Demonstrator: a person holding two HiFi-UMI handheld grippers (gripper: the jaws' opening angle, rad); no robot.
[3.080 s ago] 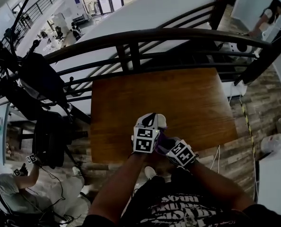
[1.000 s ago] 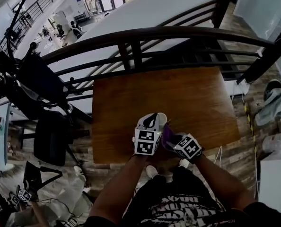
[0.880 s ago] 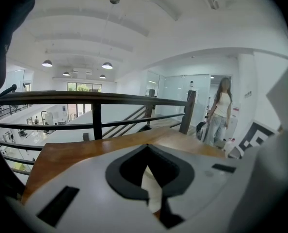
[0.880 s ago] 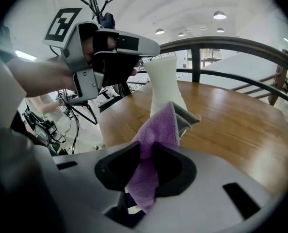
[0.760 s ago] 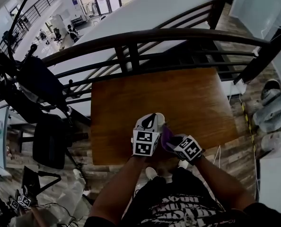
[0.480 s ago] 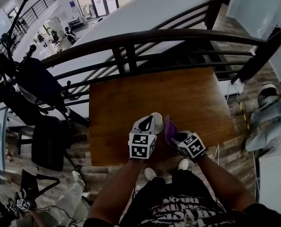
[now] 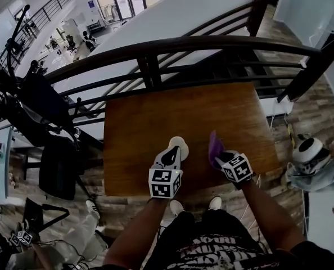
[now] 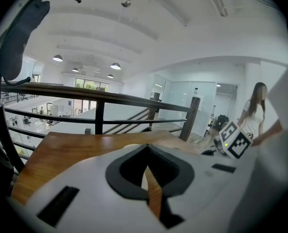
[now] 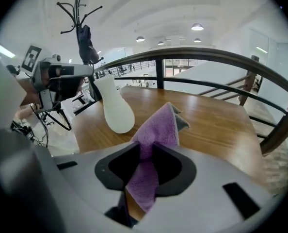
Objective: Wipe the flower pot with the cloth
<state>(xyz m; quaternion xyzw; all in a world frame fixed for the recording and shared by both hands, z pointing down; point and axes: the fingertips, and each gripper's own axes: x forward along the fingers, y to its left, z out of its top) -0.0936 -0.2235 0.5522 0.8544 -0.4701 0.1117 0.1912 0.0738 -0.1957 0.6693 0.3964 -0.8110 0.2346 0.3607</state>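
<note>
A white flower pot (image 7: pixel 180 143) stands near the front edge of the wooden table (image 7: pixel 150 108). My left gripper (image 7: pixel 171 154) reaches it from the front, jaws closed at its rim. In the right gripper view the pot (image 9: pixel 116 108) is upright with the left gripper (image 9: pixel 91 76) at its top. The left gripper view shows its jaws (image 8: pixel 146 149) nearly together, with only a thin slit of table between them. My right gripper (image 7: pixel 219 157) is to the right of the pot and apart from it. It is shut on a purple cloth (image 7: pixel 215 144) that sticks up from the jaws (image 9: pixel 151 144).
A dark metal railing (image 7: pixel 184 46) runs along the table's far side. Dark chairs and stands (image 7: pixel 37 106) crowd the floor at the left. One person (image 7: pixel 313 165) is on the floor at the right, another (image 8: pixel 254 113) stands beyond the railing. A coat stand (image 9: pixel 81 23) rises behind the pot.
My right gripper has carried the purple cloth to the right, off the pot. The left gripper and pot have shifted slightly; they were close together with the cloth against the pot before.
</note>
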